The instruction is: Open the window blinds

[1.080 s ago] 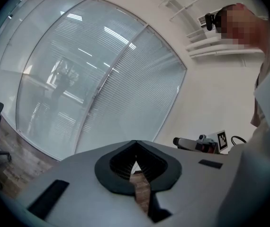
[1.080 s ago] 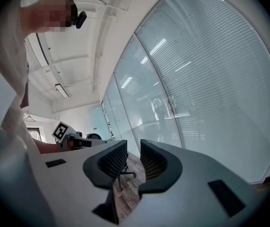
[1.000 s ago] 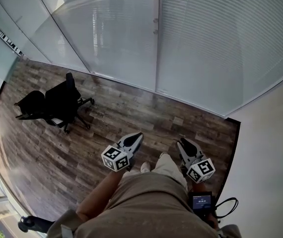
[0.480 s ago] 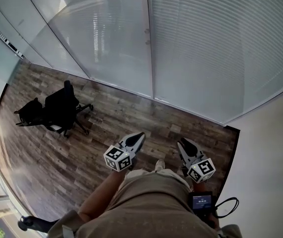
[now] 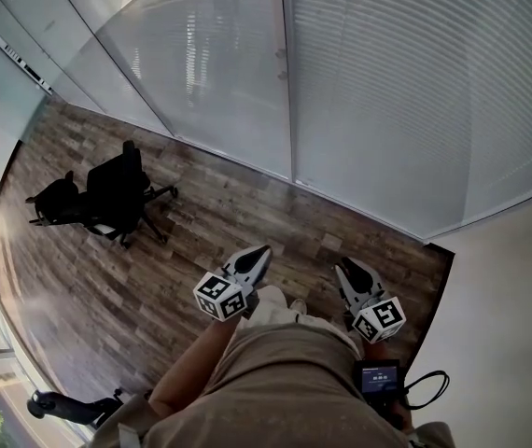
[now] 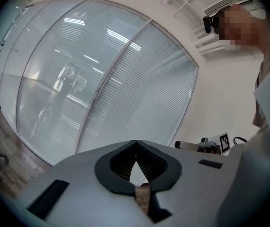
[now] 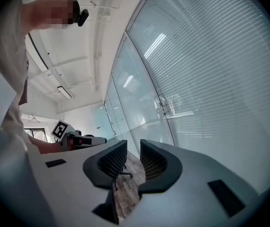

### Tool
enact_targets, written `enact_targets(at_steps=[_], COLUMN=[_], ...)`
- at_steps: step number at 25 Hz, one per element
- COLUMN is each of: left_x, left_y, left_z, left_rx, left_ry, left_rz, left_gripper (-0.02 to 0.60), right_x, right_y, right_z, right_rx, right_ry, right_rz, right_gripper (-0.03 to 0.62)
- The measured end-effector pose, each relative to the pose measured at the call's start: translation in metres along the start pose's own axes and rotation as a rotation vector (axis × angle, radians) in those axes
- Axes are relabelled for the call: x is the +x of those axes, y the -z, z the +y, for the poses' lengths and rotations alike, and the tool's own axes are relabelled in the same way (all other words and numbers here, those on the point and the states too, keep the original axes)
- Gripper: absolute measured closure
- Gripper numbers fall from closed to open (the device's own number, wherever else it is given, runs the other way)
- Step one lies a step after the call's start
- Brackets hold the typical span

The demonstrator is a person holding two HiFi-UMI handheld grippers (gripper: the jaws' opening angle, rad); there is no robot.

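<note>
White slatted blinds (image 5: 415, 91) hang closed behind a glass wall, straight ahead and to the right. They also fill the left gripper view (image 6: 144, 98) and the right gripper view (image 7: 211, 79). A vertical frame with a small handle (image 5: 282, 63) splits the glass. My left gripper (image 5: 261, 250) is held at waist height over the wood floor, well short of the glass. Its tips meet (image 6: 135, 142), shut on nothing. My right gripper (image 5: 343, 268) is level beside it, jaws apart (image 7: 133, 145) and empty.
A black office chair (image 5: 112, 194) stands on the wood floor at the left. A plain white wall (image 5: 518, 325) closes the right side and meets the glass at a corner. A small black device with a cable (image 5: 379, 378) hangs at my right hip.
I have stepped a little closer to the glass wall, carrying both grippers along. Neither gripper's jaws have changed.
</note>
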State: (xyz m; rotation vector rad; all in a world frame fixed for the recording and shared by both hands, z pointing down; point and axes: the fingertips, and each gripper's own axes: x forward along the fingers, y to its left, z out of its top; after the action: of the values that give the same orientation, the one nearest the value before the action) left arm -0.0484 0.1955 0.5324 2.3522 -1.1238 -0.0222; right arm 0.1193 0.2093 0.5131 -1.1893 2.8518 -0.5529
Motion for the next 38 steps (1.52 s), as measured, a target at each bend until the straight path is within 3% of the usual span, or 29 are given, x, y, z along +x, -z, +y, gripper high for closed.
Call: enact_targets(at_steps=[7, 15, 24, 29, 38], left_x=[0.026, 0.06, 0.116, 0.136, 0.162], left_y=[-0.017, -0.037, -0.097, -0.121, -0.135], left_z=[0.015, 0.062, 0.108, 0.138, 0.199], left_rx=[0.005, -0.016, -0.026, -0.014, 0.003], left_ry=[-0.011, -0.01, 0.078, 0.114, 0.155], left_rz=[0.001, 0.025, -0.006, 0.017, 0.043], left_gripper=[0.568, 0.568, 0.568, 0.568, 0.568], right_x=[0.024, 0.077, 0.154, 0.193, 0.253], right_y=[-0.007, -0.019, -0.055, -0.065, -0.072], right_z=[-0.024, -0.047, -0.08, -0.089, -0.112], right_rx=[0.023, 0.018, 0.002, 0.003, -0.012], right_ry=[-0.018, -0.02, 0.007, 0.03, 0.074], right_rz=[0.006, 0.021, 0.003, 0.01, -0.015], right_gripper=[0.503, 0.503, 0.503, 0.503, 0.503])
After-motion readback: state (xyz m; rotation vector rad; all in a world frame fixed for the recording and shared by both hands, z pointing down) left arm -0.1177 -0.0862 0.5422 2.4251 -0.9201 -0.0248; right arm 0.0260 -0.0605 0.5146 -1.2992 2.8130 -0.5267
